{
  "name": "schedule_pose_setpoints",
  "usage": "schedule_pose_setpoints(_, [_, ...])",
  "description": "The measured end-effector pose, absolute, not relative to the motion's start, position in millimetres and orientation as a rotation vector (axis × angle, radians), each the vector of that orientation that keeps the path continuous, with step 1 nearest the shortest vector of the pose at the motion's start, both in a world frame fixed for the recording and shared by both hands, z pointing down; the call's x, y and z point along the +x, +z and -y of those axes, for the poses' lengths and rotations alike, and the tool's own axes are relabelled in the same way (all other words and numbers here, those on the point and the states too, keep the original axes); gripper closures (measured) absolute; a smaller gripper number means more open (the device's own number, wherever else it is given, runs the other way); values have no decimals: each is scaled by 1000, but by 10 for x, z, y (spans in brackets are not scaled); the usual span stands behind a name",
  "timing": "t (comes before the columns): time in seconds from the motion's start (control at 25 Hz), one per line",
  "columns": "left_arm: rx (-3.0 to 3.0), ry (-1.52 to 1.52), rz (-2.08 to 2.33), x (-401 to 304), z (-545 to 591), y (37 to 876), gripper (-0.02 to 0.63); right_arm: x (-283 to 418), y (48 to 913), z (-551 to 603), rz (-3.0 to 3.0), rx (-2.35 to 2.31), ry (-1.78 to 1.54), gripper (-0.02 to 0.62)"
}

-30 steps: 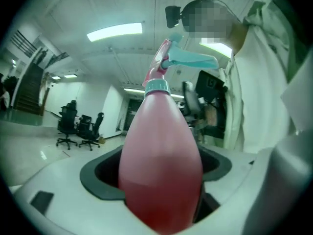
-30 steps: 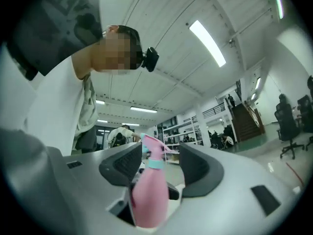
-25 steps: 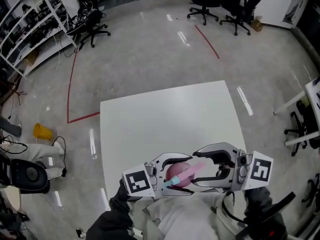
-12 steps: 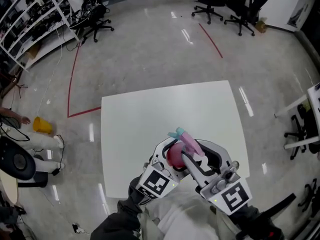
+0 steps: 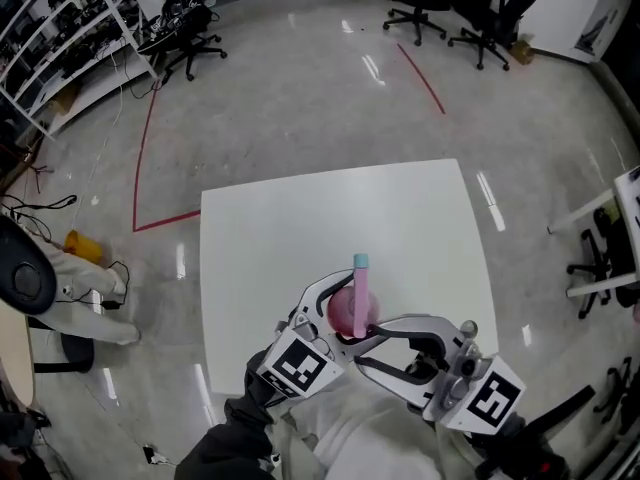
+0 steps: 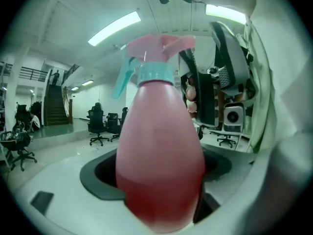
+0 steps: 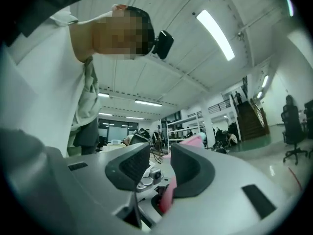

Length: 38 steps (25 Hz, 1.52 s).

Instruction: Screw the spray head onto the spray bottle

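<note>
Your left gripper [image 5: 340, 315] is clamped round the belly of the pink spray bottle [image 6: 161, 155], holding it upright over the near part of the white table [image 5: 300, 218], close to your chest. The pink spray head [image 6: 159, 50] sits on the bottle's neck above a teal collar [image 6: 154, 73], with its teal trigger [image 6: 123, 82] hanging at one side. Your right gripper [image 5: 366, 340] comes in from your right, its tips just beside the neck. Its jaws have just been closing and now stand a narrow gap apart with nothing between the pads; the bottle shows behind one of them
</note>
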<state>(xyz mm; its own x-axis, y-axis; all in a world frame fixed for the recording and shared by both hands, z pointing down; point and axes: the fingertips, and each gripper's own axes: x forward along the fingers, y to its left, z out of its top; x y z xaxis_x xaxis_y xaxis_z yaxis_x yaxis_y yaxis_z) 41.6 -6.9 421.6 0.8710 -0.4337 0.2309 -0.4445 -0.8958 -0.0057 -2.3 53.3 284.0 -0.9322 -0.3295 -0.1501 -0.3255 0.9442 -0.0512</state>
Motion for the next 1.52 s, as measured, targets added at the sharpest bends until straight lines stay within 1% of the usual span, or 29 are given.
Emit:
schedule_pose_setpoints(0.12, [3051, 272, 481, 449, -168, 4150, 160, 243, 2841, -525, -2988, -499, 113, 476])
schedule_pose_setpoints(0.2, [3092, 187, 277, 491, -374, 4051, 160, 419, 2954, -391, -3059, -468, 128, 402])
schedule_pose_setpoints(0.24, [3097, 159, 163, 514, -481, 4011, 160, 469, 3003, -333, -3089, -405, 85, 367])
schedule_pose_setpoints(0.36, [3069, 186, -149, 574, -753, 4002, 160, 388, 2980, -349, -3103, -31, -96, 295])
schedule_pose_setpoints(0.44, [3053, 209, -233, 629, -812, 4012, 160, 229, 2900, -424, -3085, 156, -107, 295])
schedule_pose_setpoints(0.52, [3043, 197, -154, 668, -720, 4025, 160, 137, 2856, -391, -3076, 123, -62, 300])
schedule_pose_setpoints(0.56, [3024, 164, -57, 661, -615, 4028, 160, 139, 2857, -317, -3077, 28, -40, 384])
schedule_pose_setpoints(0.6, [2987, 116, 67, 628, -478, 4025, 160, 161, 2869, -219, -3076, -97, -34, 414])
schedule_pose_setpoints(0.64, [2941, 76, 204, 573, -324, 4027, 160, 183, 2883, -115, -3071, -230, -47, 431])
schedule_pose_setpoints(0.68, [2908, 69, 337, 507, -179, 4048, 160, 186, 2895, -29, -3064, -357, -64, 515])
schedule_pose_setpoints(0.76, [2910, 152, 551, 403, 23, 4130, 160, 132, 2909, 49, -3052, -564, -82, 532])
schedule_pose_setpoints(0.96, [2835, 416, 1034, 319, 442, 4251, 161, 140, 2954, 214, -3009, -1022, -124, 537])
schedule_pose_setpoints(1.04, [2792, 498, 1154, 270, 497, 4326, 161, 114, 3013, 192, -2980, -1087, -169, 537])
schedule_pose_setpoints(1.08, [2792, 497, 1153, 252, 472, 4337, 161, 75, 3037, 119, -2978, -1045, -184, 535])
schedule_pose_setpoints(1.12, [2801, 475, 1126, 242, 439, 4321, 161, 39, 3046, 22, -2987, -954, -184, 535])
schedule_pose_setpoints(1.24, [2849, 395, 994, 235, 370, 4240, 161, 103, 2953, -258, -3012, -608, -95, 450])
schedule_pose_setpoints(1.32, [2915, 317, 842, 236, 281, 4178, 161, 259, 2920, -358, -3033, -449, -58, 449])
schedule_pose_setpoints(1.44, [3007, 66, 482, 285, 15, 3920, 161, 382, 2966, -303, -3055, -261, -149, 447])
schedule_pose_setpoints(1.48, [3007, 33, 354, 316, -100, 3865, 161, 362, 2973, -271, -3058, -203, -176, 408])
schedule_pose_setpoints(1.52, [3007, 36, 227, 358, -223, 3840, 161, 312, 2971, -260, -3066, -145, -185, 352])
